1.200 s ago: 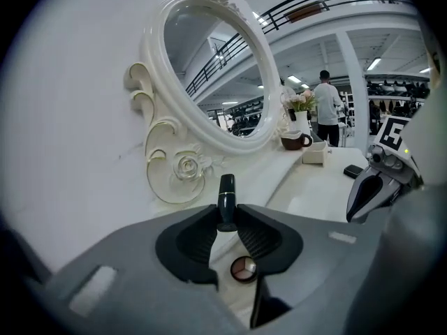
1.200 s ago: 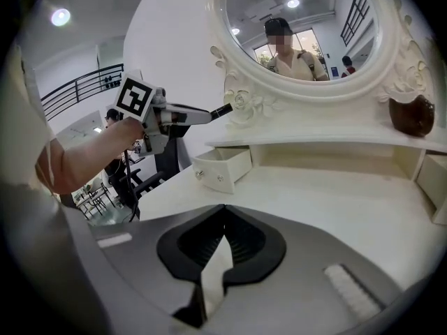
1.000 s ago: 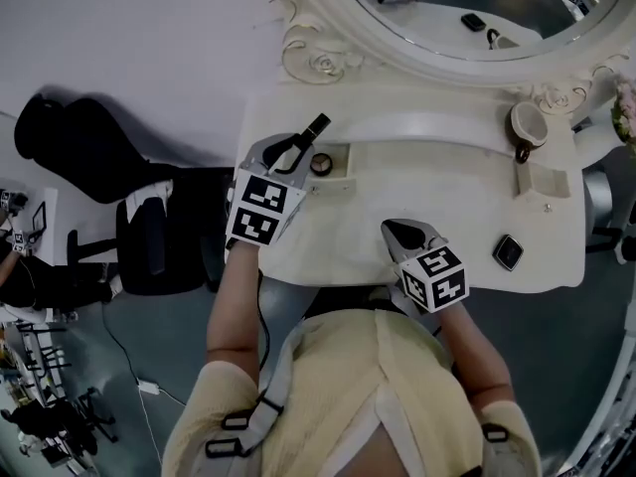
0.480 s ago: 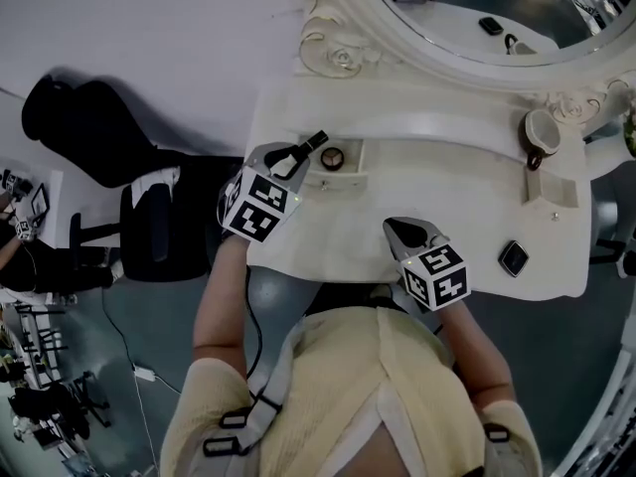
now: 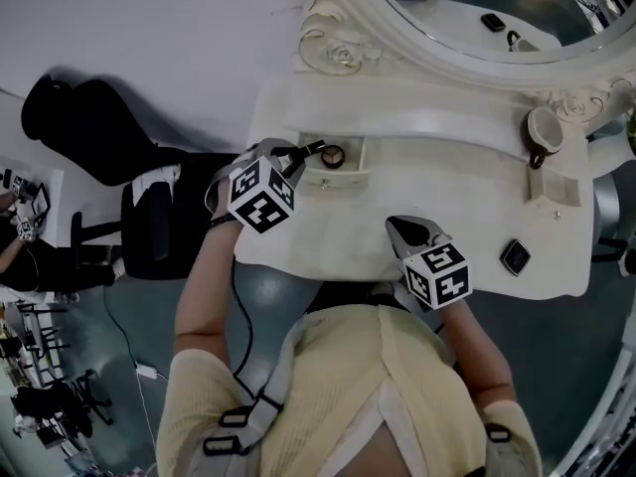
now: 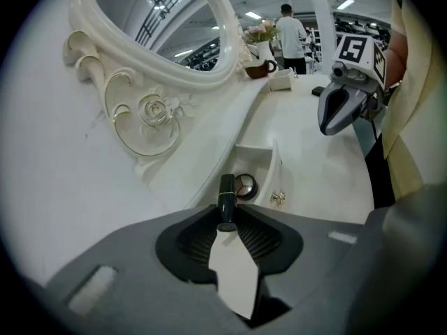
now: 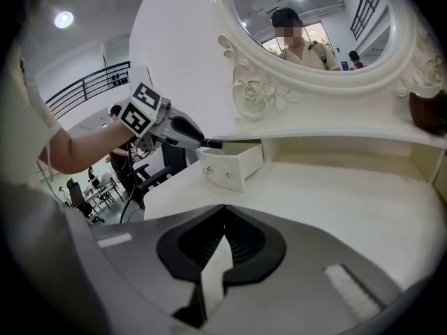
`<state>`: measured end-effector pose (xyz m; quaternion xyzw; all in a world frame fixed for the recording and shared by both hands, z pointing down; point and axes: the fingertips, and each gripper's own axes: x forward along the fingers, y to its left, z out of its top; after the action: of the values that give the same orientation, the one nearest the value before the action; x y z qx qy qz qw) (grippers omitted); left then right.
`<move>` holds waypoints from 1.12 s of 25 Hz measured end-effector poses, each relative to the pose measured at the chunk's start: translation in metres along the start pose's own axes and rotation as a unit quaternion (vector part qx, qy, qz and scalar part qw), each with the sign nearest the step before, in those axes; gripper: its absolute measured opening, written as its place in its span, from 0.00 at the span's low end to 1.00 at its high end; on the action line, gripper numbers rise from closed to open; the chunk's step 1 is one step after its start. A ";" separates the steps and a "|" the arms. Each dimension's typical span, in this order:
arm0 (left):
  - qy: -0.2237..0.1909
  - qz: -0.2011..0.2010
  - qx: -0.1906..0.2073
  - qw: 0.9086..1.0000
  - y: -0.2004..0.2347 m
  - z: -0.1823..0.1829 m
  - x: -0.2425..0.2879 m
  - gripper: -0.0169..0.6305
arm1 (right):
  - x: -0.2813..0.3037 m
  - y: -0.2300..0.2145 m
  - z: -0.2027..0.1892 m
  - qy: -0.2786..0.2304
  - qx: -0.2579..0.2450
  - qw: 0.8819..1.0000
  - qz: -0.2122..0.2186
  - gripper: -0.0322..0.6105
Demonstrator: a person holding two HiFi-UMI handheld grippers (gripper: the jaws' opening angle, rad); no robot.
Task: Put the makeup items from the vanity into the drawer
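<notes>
My left gripper (image 5: 298, 156) is shut on a slim black lipstick tube (image 5: 314, 149) with a thin gold band. The tube's free end points into the small open drawer (image 5: 350, 175) at the vanity's left. In the left gripper view the lipstick tube (image 6: 226, 199) sticks out of the left gripper (image 6: 225, 226) just above the drawer (image 6: 269, 160). A round compact (image 6: 245, 185) lies inside. My right gripper (image 5: 399, 231) rests shut and empty over the vanity's front edge; in its own view the right gripper (image 7: 222, 244) holds nothing.
A black square compact (image 5: 514, 256) lies on the vanity top (image 5: 447, 197) at the right. A cup (image 5: 545, 129) stands on the back shelf above a second open drawer (image 5: 553, 189). The oval mirror (image 5: 467, 8) rises behind. A black chair (image 5: 149, 232) stands to the left.
My left gripper has dropped and rolled, so the lipstick now lies flatter with its tip at the drawer mouth. The right gripper has not moved.
</notes>
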<state>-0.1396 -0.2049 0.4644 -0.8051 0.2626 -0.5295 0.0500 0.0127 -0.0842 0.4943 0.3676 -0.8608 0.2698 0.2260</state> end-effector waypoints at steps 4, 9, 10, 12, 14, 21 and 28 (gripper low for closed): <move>0.028 -0.016 0.050 0.998 -0.001 -0.002 0.004 0.18 | 0.000 -0.002 -0.001 0.000 0.002 1.000 -0.002 0.05; 0.055 -0.028 0.111 0.992 -0.001 0.000 0.008 0.18 | 0.000 -0.002 -0.002 -0.001 0.005 1.000 -0.003 0.05; 0.063 -0.031 0.128 0.989 -0.001 -0.001 0.009 0.18 | 0.000 -0.002 -0.001 0.000 0.005 1.000 -0.003 0.05; 0.082 -0.037 0.167 0.982 0.000 -0.003 0.010 0.18 | 0.001 -0.003 -0.001 0.000 0.005 1.000 -0.004 0.05; 0.105 -0.041 0.213 0.970 0.001 -0.006 0.012 0.18 | 0.001 -0.003 -0.002 0.001 0.006 1.000 -0.003 0.05; 0.163 -0.057 0.378 0.910 -0.001 -0.009 0.020 0.18 | 0.002 -0.003 -0.002 0.000 0.009 1.000 -0.005 0.05; 0.196 -0.066 0.467 0.860 -0.003 -0.011 0.028 0.18 | -0.001 -0.007 -0.005 -0.001 0.021 1.000 -0.013 0.05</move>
<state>-0.1393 -0.2132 0.4936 -0.5827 -0.0647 -0.7388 0.3324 0.0196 -0.0848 0.4997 0.3836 -0.8505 0.2844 0.2204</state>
